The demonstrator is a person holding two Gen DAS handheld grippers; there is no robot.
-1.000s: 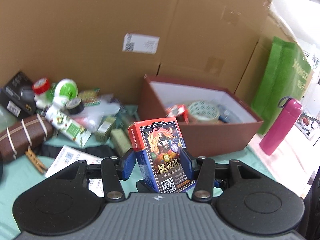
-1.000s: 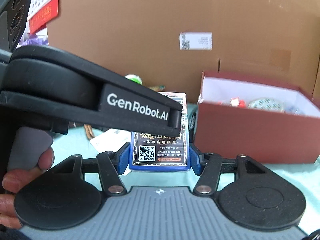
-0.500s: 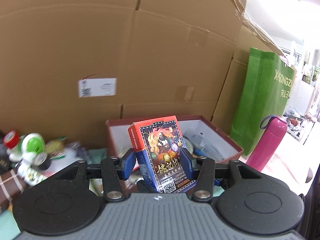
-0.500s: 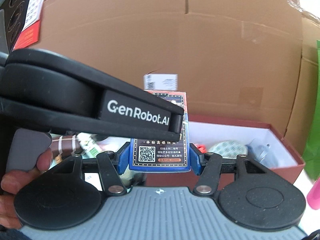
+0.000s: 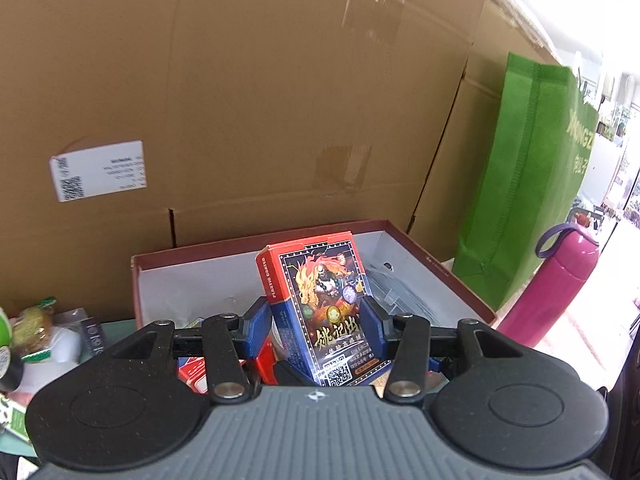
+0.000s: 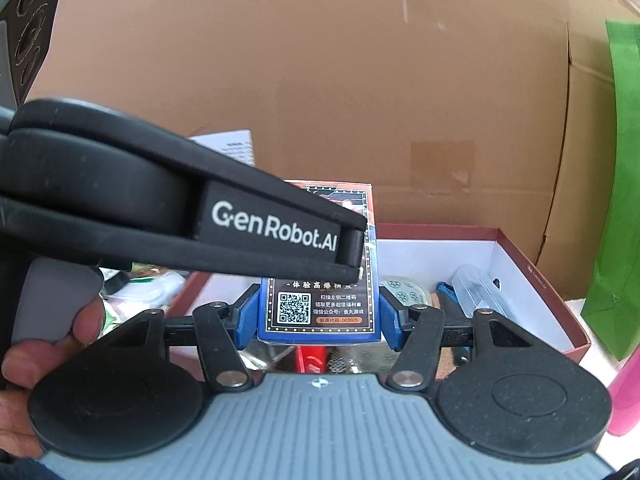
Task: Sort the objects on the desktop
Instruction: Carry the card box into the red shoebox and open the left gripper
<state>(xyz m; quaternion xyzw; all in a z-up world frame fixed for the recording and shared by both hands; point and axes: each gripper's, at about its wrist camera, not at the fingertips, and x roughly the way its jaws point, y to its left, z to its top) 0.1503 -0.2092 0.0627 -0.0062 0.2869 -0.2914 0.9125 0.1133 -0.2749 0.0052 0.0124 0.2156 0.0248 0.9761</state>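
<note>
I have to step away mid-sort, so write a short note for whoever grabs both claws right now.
Left claw: shut on the red-and-blue playing-card box.
Right claw: shut on the same box, at its QR-code end.
The card box hangs over the open maroon cardboard storage box; a patterned tape roll already lies inside.
Left to do: lower, release both, then sort the clutter on the left.

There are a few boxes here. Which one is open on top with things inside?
The dark red box with the white lining, below the held card pack. The big cardboard boxes behind it stand shut.
</note>
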